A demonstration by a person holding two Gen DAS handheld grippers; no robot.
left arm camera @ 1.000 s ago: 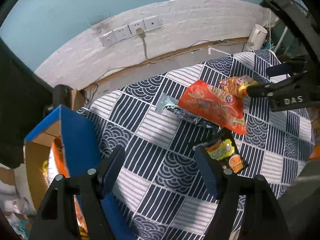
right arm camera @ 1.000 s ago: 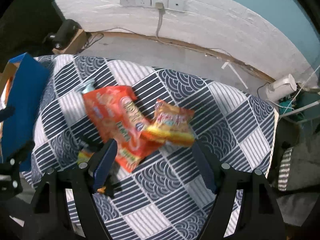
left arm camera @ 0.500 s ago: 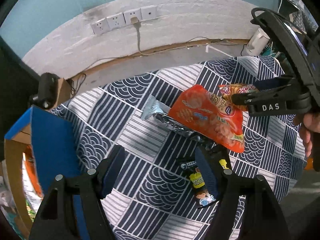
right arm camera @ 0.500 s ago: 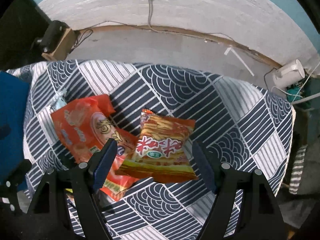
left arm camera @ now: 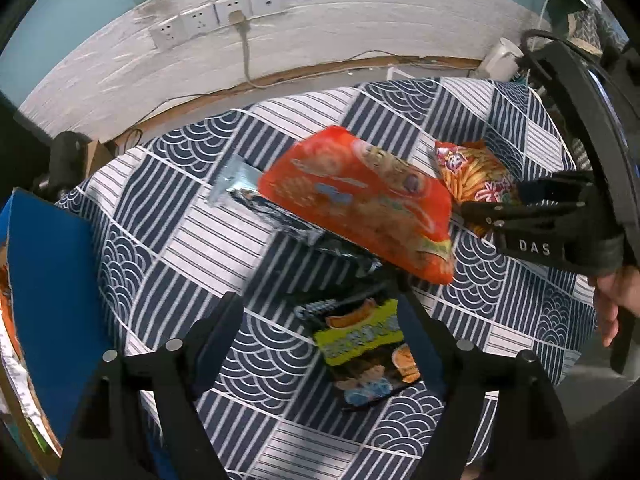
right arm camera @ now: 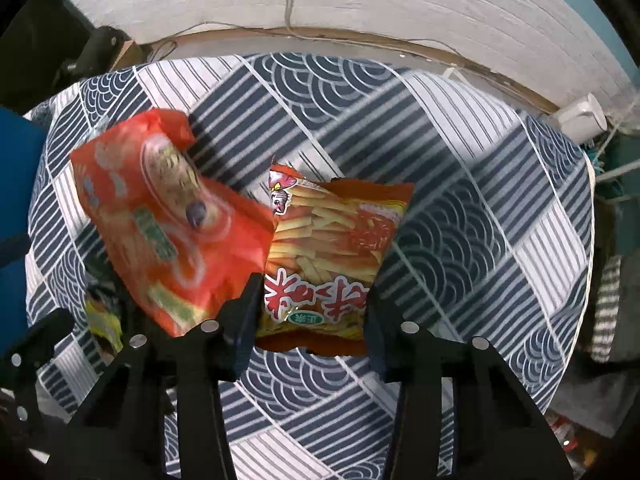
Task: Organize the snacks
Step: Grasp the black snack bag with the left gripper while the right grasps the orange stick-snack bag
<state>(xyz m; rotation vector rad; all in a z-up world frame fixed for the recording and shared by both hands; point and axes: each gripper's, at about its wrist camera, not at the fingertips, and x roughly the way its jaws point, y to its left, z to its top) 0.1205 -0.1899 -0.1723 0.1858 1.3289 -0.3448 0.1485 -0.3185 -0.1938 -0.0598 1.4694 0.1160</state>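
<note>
Four snack bags lie unsorted; right gripper straddles the fries bag, jaws apart; left gripper released.

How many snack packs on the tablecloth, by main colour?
Red/orange: 2, the large red bag and the fries bag
Silver: 1, the foil pack partly under the red bag
Yellow-black: 1, the small pack
Total: 4 on the tablecloth, not counting whatever sits in the blue box.
</note>
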